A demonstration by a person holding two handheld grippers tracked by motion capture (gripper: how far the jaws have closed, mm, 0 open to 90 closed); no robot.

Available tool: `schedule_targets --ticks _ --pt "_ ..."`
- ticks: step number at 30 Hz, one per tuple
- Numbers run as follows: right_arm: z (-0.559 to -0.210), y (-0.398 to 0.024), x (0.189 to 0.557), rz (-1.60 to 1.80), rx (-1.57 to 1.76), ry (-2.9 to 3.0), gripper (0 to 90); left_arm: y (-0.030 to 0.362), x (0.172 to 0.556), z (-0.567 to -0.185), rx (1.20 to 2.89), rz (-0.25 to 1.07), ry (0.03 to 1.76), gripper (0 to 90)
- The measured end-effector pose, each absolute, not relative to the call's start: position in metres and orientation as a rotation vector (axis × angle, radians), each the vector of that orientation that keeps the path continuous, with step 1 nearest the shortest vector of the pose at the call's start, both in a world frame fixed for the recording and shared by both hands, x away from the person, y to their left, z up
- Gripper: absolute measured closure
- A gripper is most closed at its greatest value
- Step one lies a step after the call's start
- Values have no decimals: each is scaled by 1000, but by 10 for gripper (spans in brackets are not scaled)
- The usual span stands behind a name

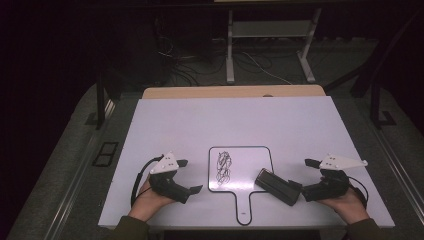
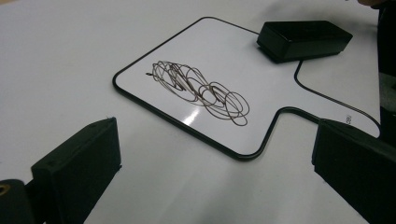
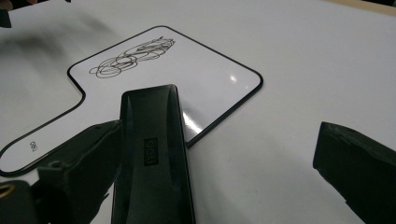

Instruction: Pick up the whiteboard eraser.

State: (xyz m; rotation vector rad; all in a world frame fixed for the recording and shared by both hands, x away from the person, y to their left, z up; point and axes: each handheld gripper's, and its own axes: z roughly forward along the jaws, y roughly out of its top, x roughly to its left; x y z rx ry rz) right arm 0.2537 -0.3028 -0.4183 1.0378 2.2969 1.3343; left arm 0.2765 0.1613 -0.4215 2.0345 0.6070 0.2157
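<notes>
A small white paddle-shaped whiteboard point(image 1: 247, 157) with a black rim lies near the table's front edge, its handle toward me. A dark scribble point(image 1: 223, 166) covers its left half. A black eraser point(image 1: 278, 186) lies slantwise across the board's right lower corner. My left gripper point(image 1: 190, 176) rests left of the board, open and holding nothing. My right gripper point(image 1: 306, 177) rests at the right, open. In the right gripper view the eraser point(image 3: 150, 140) lies along the left jaw, with a wide gap to the right jaw. In the left gripper view the scribble point(image 2: 201, 91) and the eraser point(image 2: 303, 38) lie ahead.
The white tabletop point(image 1: 230, 120) stretches wide behind the board. A tan board edge point(image 1: 230, 92) runs along its far side. Beyond it, on the dark floor, are cables and the legs of a metal frame point(image 1: 230, 55).
</notes>
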Motion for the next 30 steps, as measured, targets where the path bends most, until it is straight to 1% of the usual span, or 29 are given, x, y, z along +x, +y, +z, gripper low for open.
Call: schedule_targets --ticks 9,18,30 --pt "-415 -304 255 1348 1035 2288 12 168 277 -421 2025 225 624 3" --pt "-413 -302 257 1369 1021 2302 12 165 277 -424 2030 217 627 3" --pt "-410 -285 261 1351 967 2351 12 166 276 -423 2033 224 615 3"
